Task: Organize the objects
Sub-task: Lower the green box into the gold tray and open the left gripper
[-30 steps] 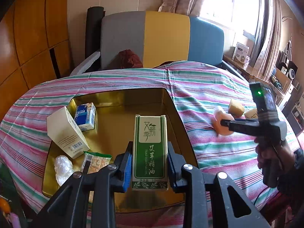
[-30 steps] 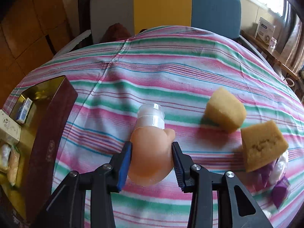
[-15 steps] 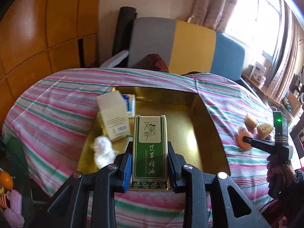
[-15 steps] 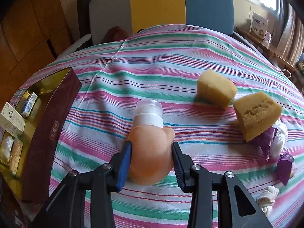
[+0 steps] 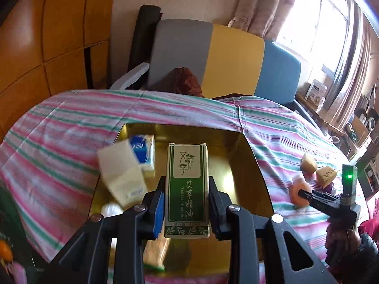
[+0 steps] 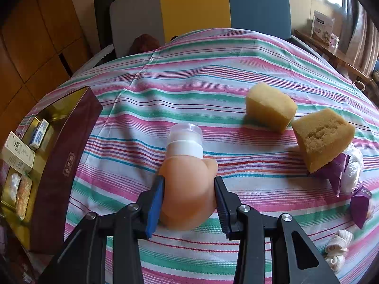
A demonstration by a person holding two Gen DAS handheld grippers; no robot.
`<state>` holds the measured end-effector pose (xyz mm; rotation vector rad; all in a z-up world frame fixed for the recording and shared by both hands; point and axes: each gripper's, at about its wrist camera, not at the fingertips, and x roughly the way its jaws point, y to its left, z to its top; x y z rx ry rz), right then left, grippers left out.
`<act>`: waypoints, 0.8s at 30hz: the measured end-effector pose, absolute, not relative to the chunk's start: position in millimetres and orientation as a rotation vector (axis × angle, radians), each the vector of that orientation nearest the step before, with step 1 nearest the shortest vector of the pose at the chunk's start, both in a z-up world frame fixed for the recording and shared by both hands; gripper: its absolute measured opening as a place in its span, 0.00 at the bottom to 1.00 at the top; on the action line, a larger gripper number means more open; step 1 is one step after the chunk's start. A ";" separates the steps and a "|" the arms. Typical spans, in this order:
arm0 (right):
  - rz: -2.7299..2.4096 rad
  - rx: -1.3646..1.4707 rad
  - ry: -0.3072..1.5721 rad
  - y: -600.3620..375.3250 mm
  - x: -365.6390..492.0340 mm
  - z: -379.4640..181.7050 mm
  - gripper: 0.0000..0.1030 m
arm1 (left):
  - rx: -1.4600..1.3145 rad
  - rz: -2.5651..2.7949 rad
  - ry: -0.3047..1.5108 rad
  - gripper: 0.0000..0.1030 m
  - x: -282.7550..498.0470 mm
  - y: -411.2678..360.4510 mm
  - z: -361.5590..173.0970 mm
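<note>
Left wrist view: left gripper (image 5: 186,209) jaws clamp upright green box (image 5: 187,189) between them.

Left wrist view: close, looking steeply down over the open gold-lined maroon box (image 5: 246,161) | Right wrist view: close, angled down at the striped pink-and-green tablecloth (image 6: 213,75) | Shared: box, cloth, tricolour sofa (image 6: 196,7).

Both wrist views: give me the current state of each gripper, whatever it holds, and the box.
left gripper: shut on the green carton.
green carton: upright in the grip, above the gold box.
right gripper: shut on the peach bottle.
peach bottle: capped, gripped by its body.
gold box: open, no lid on, several items inside.
</note>
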<state>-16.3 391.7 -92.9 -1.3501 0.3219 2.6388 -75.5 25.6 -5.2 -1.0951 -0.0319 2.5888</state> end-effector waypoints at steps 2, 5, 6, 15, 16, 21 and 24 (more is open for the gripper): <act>2.641 -1.349 0.332 392.0 -15.4 -93.3 0.40 | -1.109 2.576 0.006 0.29 -95.3 40.2 -8.1; 2.644 -1.348 0.350 393.6 -14.6 -93.4 0.40 | -1.164 2.572 0.090 0.30 -128.1 60.4 -21.4; 2.645 -1.349 0.355 394.3 -14.4 -93.6 0.40 | -1.195 2.566 0.090 0.30 -138.7 65.0 -26.9; 2.651 -1.357 0.390 399.0 -14.9 -94.2 0.41 | -1.467 2.518 0.181 0.30 -220.9 86.5 -85.0; 2.652 -1.359 0.392 398.9 -14.9 -94.5 0.41 | -1.488 2.522 0.185 0.33 -226.7 84.5 -90.8; 2.651 -1.361 0.384 398.9 -15.3 -94.8 0.41 | -1.515 2.509 0.162 0.49 -235.9 78.8 -100.5; 2.648 -1.361 0.380 399.0 -16.3 -94.7 0.41 | -1.458 2.525 0.143 0.61 -224.7 76.1 -86.0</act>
